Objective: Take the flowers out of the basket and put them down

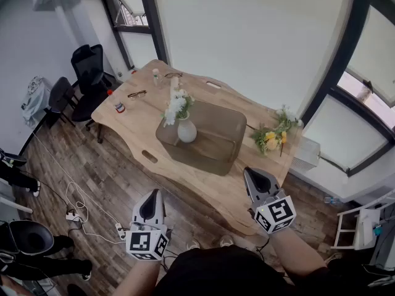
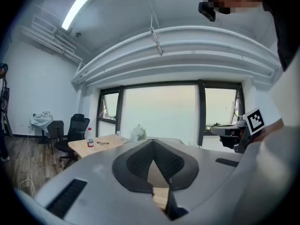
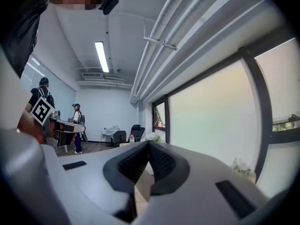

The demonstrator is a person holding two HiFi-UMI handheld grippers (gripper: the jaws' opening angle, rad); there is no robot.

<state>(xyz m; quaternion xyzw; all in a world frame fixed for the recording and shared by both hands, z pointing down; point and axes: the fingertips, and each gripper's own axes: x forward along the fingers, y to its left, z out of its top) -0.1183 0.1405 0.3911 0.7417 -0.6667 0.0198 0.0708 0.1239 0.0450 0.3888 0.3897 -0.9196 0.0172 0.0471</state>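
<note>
A translucent brown basket (image 1: 213,159) stands mid-table with a white vase (image 1: 187,131) of white flowers (image 1: 176,106) inside it at its left end. A bunch of yellow and white flowers (image 1: 271,139) lies on the wooden table (image 1: 203,187), to the right of the basket. Both grippers hover off the table's near edge, away from the basket. My left gripper (image 1: 152,194) is shut and empty; its view shows the white flowers (image 2: 138,132) far off. My right gripper (image 1: 247,171) is also shut, nothing held.
A red-capped bottle (image 1: 118,105) and two pairs of glasses (image 1: 137,94) lie on the table's far left end. Black chairs (image 1: 86,73) stand beyond it. Cables (image 1: 77,211) trail on the floor at left. A white box (image 1: 307,153) sits by the window.
</note>
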